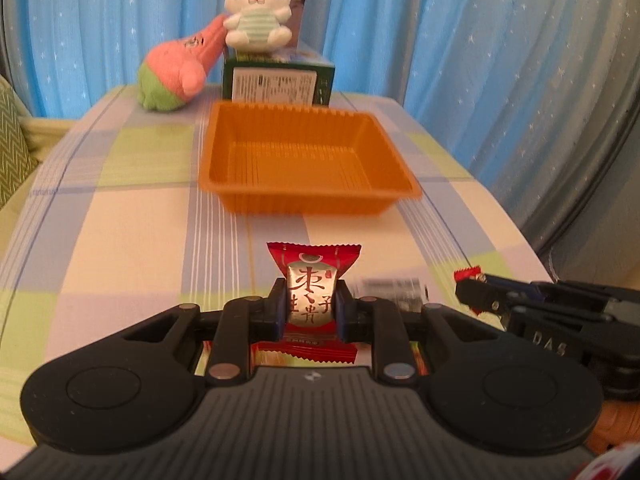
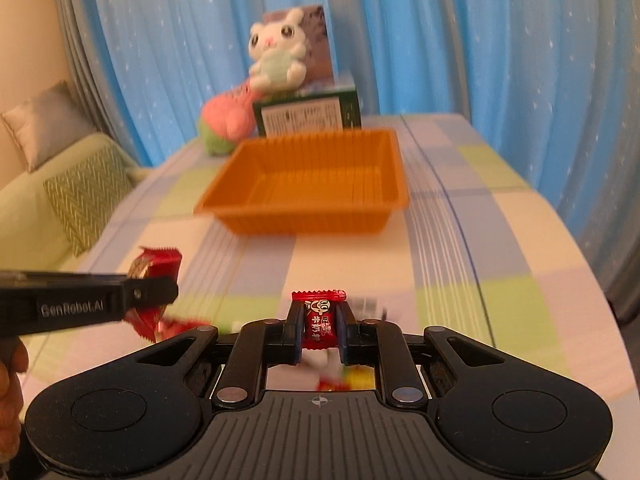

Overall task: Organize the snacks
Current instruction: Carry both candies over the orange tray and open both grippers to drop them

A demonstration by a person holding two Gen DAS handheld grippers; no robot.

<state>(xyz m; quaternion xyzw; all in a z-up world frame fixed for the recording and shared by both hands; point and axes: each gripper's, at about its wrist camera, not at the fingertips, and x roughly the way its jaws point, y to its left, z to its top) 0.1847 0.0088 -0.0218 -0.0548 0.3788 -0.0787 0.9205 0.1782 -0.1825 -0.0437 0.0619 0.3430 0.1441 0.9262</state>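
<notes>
Nothing lies between the empty orange tray [image 1: 308, 164] and the left gripper [image 1: 310, 300] clamped on a red-and-silver snack [image 1: 310, 284] or the right gripper [image 2: 320, 326] pinching a small red candy [image 2: 319, 320], while beyond the tray stand a green box [image 1: 278, 84] and plush toys [image 1: 256, 8].

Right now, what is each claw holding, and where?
Left claw: large red-and-silver wrapped snack, gripped mid-body. Right claw: small red wrapped candy, gripped mid-body.

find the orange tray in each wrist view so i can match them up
Left wrist: orange tray sits centre, upper middle, empty.
Right wrist: orange tray sits centre, slightly left.
Shared landmark: white bunny plush on the green box behind it.
</notes>
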